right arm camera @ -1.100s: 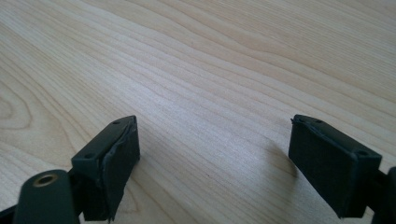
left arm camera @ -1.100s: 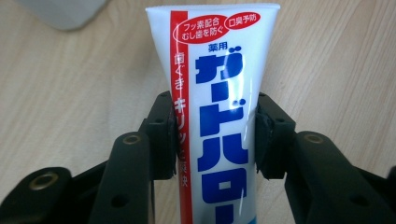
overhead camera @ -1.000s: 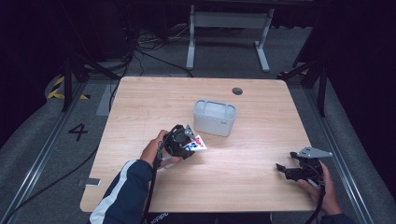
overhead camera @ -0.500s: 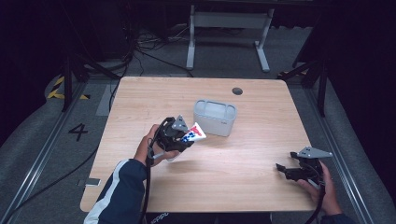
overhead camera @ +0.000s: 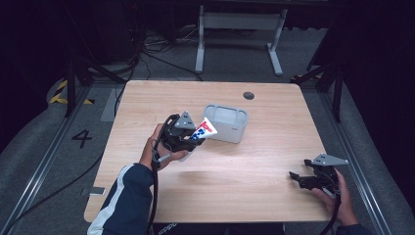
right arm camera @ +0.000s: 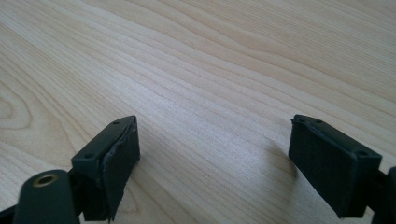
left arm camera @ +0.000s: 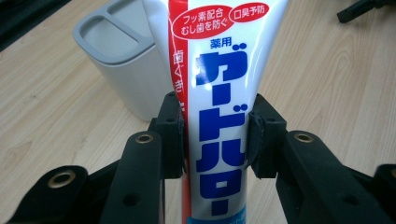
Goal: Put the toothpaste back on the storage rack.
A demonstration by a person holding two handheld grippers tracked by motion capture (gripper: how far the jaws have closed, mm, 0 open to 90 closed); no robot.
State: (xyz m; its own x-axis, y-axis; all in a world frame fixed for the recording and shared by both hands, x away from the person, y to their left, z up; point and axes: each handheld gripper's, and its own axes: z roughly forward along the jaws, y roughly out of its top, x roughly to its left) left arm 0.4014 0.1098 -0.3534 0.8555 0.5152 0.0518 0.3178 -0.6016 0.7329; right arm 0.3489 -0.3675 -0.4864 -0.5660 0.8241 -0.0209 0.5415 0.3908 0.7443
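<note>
The left gripper (overhead camera: 192, 135) is gripping a white toothpaste tube (left arm camera: 212, 93) across its width, the jaws pressing on both edges of the tube in the left gripper view; the tube is hanging clear of the surface (overhead camera: 244, 166), its far end pointing toward the grey holder (overhead camera: 226, 122) and sitting just beside that holder's near wall; so the pick-up is looking done, and the tube is being carried in the air; what seems to be remaining is bringing the tube over one of the holder's open compartments, tipping it upright, lowering it in and letting go; neither compartment is showing anything inside from the high view; the right gripper (overhead camera: 304, 179) is resting low near the surface's right edge, well apart from the holder, its jaws standing wide and holding nothing.
</note>
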